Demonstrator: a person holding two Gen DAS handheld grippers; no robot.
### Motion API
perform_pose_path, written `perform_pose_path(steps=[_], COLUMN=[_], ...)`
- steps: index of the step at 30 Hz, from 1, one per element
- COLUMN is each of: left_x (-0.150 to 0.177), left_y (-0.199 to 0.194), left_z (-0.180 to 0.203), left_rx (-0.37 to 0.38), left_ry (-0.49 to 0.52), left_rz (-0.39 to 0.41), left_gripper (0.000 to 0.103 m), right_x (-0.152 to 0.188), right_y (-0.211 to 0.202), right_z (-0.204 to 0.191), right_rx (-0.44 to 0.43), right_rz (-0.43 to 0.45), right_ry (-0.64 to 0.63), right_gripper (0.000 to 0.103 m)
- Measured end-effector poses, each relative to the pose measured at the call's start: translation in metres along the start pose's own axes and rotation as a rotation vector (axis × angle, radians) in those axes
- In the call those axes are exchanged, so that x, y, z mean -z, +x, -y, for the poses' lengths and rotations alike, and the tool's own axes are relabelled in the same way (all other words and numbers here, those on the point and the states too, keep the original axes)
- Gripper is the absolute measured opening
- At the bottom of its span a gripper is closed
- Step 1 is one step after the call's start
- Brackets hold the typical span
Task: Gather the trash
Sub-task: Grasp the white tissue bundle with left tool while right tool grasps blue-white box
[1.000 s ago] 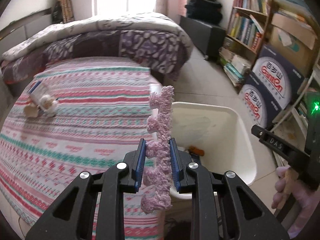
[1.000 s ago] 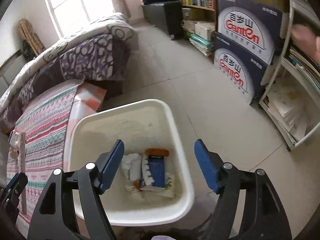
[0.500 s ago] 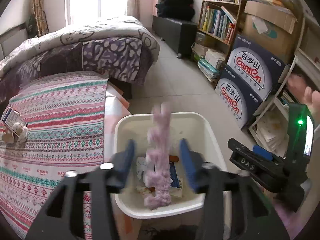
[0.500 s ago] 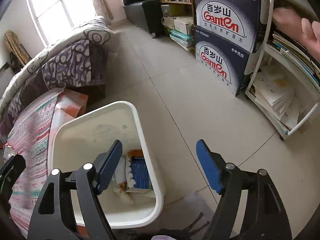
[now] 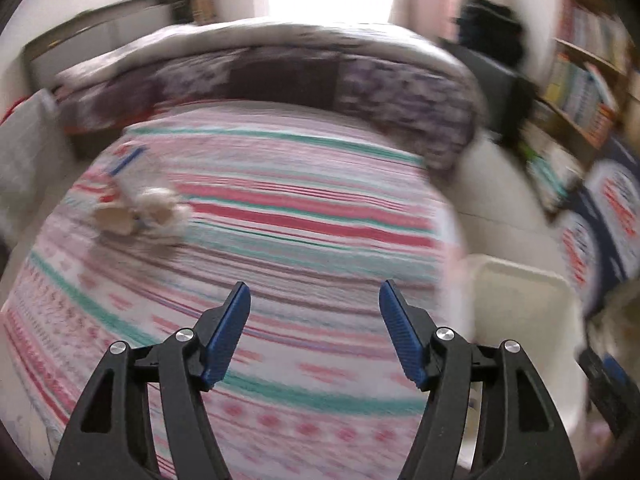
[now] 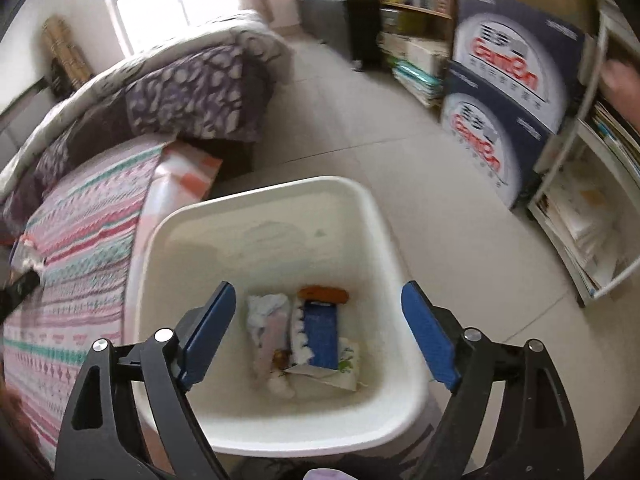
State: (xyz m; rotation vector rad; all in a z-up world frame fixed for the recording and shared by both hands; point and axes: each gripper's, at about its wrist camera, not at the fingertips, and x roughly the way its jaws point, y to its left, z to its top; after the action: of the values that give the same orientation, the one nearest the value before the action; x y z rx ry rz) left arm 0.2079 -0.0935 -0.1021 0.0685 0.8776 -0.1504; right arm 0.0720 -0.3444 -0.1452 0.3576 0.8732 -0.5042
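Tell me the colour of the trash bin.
White, or slightly cream. The trash bin shows best in the right wrist view.

The only legible lettering is the red brand word "Ganten" on the two dark blue cardboard boxes stacked one on the other against the white shelf unit; it sits inside a white round field on each box, once on the upper and once on the lower. Smaller characters above and beside that word are too blurred to read. In the left wrist view the same boxes show only smeared red marks, and the spines of the books there cannot be read.
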Motion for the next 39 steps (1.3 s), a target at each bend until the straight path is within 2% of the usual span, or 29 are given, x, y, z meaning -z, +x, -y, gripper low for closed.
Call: perform_pose_path(steps=[3,6,15,18,20,21,22,30,34,35,39], left_x=[-0.019,-0.035,-0.069,-0.071,-0.068,-0.066,-0.063,-0.005,0.025,0.032,0.047], left_y=[0.027,0.053,0.119,0.132,0.136,0.135,0.132,0.081,0.056,0.050,0.034], left_z=[-0.039,-0.070,-0.112,-0.120,-0.124,-0.125,-0.124,-0.151,-0.186,-0.193,-0.232], left_rx=[-0.102,-0.162,-0.247,-0.233,-0.199,-0.182,-0.173,0.003,0.017,0.016,0.012], left_ry=[-0.072,-0.149,-0.242,-0.269,-0.271,-0.260,-0.237,-0.169,-0.157,-0.163,-0.193], left_rz=[-0.018,-0.049,-0.143,-0.165,-0.168,-0.158,-0.141,-0.091,-0.079,-0.078,-0.087], left_gripper=[0.068,0.068,0.069,0.067,0.048,0.044,0.032,0.032,0.032,0.032,0.032], right_x=[0.000,-0.001,-0.017,-0.019,-0.020,-0.020,-0.020,-0.020,-0.017,-0.018,-0.021], right_y=[0.001,0.002,0.013,0.018,0.022,0.023,0.024,0.027,0.029,0.031,0.045], right_z=[-0.020,-0.037,-0.082,-0.102,-0.120,-0.129,-0.138,-0.247,-0.314,-0.335,-0.405], right_rx=[-0.012,-0.020,-0.057,-0.077,-0.099,-0.109,-0.120,-0.273,-0.372,-0.422,-0.528], right_rz=[0.001,0.007,0.019,0.013,0.010,0.010,0.012,0.068,0.105,0.112,0.074], right_ry=[-0.056,-0.113,-0.218,-0.261,-0.294,-0.310,-0.329,-0.550,-0.677,-0.717,-0.878], right_gripper=[0.085,0.086,0.090,0.090,0.090,0.091,0.091,0.091,0.094,0.096,0.096])
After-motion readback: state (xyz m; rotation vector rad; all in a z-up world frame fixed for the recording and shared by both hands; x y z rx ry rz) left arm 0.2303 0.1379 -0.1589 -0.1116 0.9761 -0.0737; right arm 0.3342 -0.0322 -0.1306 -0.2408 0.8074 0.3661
